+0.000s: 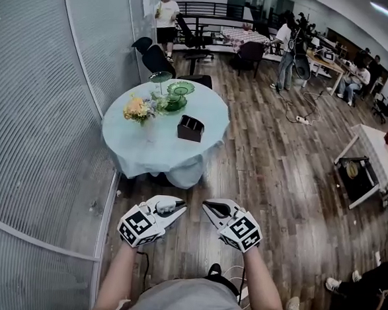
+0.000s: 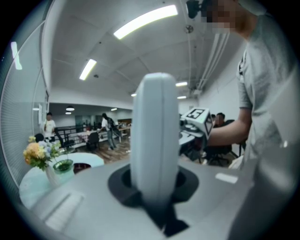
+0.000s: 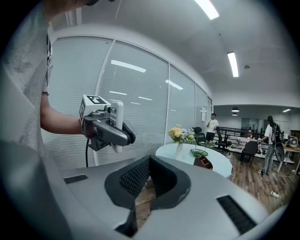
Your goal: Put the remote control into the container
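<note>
Wood-plank flooring fills an open office, where a round surface draped in pale blue cloth (image 1: 138,150) is seen ahead of the person. On it, from left to right, are set a bunch of yellow and orange flowers (image 1: 137,109), stacked green glass dishes (image 1: 177,93) and a dark brown open-topped box container (image 1: 190,127). Nearer the person, the left gripper (image 1: 172,208) is clamped on a slim white remote control (image 2: 154,140), which is held upright with its long axis crossing the jaws. The right gripper (image 1: 210,208) is closed on nothing. The container lies ahead of the loaded left gripper and well apart from it, so a forward carry is judged to be needed.
</note>
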A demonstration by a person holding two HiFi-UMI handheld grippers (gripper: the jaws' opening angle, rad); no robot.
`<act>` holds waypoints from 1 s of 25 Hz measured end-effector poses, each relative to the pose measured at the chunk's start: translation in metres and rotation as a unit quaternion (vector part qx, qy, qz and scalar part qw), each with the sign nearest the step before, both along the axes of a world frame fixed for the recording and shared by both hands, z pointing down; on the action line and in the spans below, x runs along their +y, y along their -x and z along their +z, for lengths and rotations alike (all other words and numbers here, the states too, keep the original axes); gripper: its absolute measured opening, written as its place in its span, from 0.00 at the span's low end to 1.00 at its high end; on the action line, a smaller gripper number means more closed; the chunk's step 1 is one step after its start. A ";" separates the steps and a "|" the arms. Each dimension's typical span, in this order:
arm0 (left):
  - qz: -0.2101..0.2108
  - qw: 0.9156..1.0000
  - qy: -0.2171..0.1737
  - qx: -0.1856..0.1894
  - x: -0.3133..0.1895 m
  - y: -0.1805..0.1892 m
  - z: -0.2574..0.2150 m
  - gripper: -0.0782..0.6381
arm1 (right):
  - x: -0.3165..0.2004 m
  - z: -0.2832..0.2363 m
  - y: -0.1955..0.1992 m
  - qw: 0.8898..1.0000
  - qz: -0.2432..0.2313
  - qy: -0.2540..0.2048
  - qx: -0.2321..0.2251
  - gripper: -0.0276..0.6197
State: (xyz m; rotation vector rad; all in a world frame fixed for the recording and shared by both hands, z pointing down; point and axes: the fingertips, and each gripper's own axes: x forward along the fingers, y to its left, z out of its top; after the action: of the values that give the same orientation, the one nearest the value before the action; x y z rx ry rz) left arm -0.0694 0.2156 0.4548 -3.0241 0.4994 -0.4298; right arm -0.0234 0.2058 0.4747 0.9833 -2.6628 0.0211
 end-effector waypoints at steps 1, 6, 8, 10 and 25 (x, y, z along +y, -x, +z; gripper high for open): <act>-0.002 1.000 -0.001 0.001 -0.003 -0.005 -0.001 0.17 | -0.003 -0.001 -0.005 1.000 -0.002 -0.001 0.001 0.07; -0.013 1.000 -0.003 0.003 -0.012 -0.028 -0.006 0.17 | -0.016 -0.008 -0.028 1.000 -0.013 -0.005 0.004 0.07; -0.020 1.000 -0.002 0.002 -0.015 -0.035 -0.005 0.17 | -0.021 -0.009 -0.036 1.000 -0.018 -0.005 0.004 0.07; -0.029 1.000 0.000 0.001 -0.019 -0.042 -0.004 0.17 | -0.024 -0.009 -0.045 1.000 -0.024 -0.004 0.006 0.07; -0.084 0.996 0.006 -0.001 -0.038 -0.094 0.002 0.17 | -0.048 0.006 -0.105 0.998 -0.060 0.002 0.019 0.07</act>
State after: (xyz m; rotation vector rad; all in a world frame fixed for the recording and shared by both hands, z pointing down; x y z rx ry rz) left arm 0.0246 0.1774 0.4572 -3.0038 0.7573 -0.4453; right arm 0.0816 0.1579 0.4804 0.8128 -2.6808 -0.0186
